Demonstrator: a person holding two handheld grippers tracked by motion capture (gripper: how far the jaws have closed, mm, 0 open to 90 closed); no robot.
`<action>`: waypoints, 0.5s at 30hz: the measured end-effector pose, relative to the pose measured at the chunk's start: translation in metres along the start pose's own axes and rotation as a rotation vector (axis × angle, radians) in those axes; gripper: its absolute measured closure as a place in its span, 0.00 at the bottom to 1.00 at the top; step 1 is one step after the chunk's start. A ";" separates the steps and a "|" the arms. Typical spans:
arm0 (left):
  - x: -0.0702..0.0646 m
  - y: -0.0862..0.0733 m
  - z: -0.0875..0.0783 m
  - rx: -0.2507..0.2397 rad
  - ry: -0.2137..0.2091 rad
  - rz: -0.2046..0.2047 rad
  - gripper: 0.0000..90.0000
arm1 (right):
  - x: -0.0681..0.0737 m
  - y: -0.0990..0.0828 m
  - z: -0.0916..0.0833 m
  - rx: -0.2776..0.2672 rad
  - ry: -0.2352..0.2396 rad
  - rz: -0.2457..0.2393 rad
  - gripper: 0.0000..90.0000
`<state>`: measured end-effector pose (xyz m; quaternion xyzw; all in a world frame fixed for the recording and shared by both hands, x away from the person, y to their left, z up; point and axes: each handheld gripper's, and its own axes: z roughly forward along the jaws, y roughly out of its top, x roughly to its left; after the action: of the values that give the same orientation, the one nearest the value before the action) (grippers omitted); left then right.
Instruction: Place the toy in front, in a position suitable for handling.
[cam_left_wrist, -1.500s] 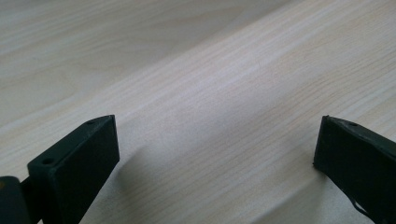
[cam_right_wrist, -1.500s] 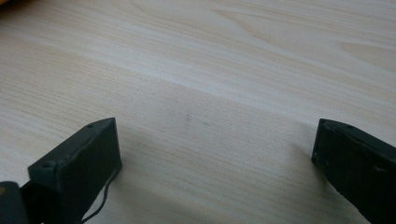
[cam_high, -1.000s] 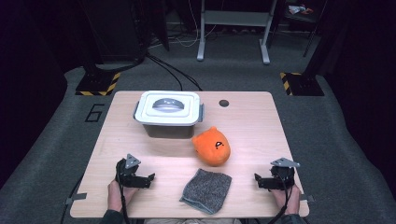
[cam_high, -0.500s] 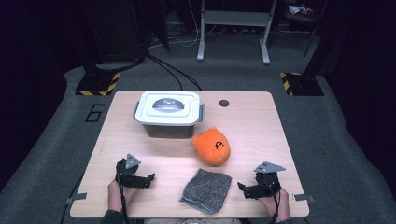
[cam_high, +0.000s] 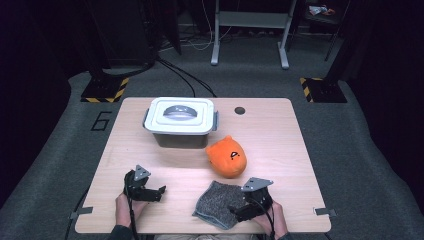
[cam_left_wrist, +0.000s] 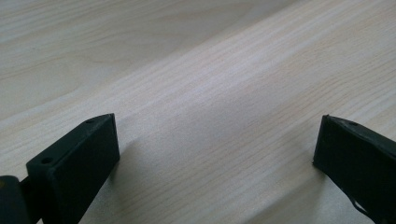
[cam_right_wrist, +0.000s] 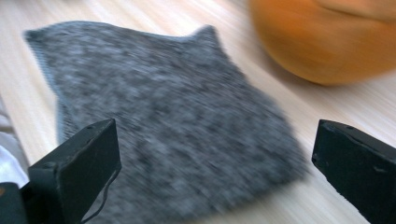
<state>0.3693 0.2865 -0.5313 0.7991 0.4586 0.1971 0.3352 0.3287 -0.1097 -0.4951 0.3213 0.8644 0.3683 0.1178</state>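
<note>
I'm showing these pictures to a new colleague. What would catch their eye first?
Probably the bright orange plush toy near the table's middle, in front of the white-lidded grey box. Next, the grey knitted cloth at the near edge, with the right gripper open at its right side. The left gripper is open over bare wood.

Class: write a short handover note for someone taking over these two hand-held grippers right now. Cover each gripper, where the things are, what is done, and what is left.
Right gripper: open, jaws wide over the near right edge of the grey cloth, nothing gripped yet.
Left gripper: open, idle over bare table, holding nothing.
Grey cloth lies flat at the near edge. Orange plush sits just beyond it, near the lidded white box.
Done: approach to the cloth.
Left: probably close on the cloth and lift it.
</note>
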 end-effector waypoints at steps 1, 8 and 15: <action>0.000 0.000 0.000 0.003 0.000 0.004 0.00 | 0.004 0.002 0.003 0.001 0.007 -0.008 0.00; 0.000 0.000 0.000 0.005 0.001 0.007 0.00 | 0.015 0.005 0.026 0.055 0.035 -0.085 0.04; 0.000 0.000 0.000 0.005 0.002 0.004 0.00 | 0.013 -0.002 0.030 0.066 0.010 -0.087 0.30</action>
<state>0.3690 0.2868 -0.5311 0.8007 0.4577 0.1972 0.3324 0.3311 -0.0855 -0.5176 0.2851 0.8899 0.3357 0.1187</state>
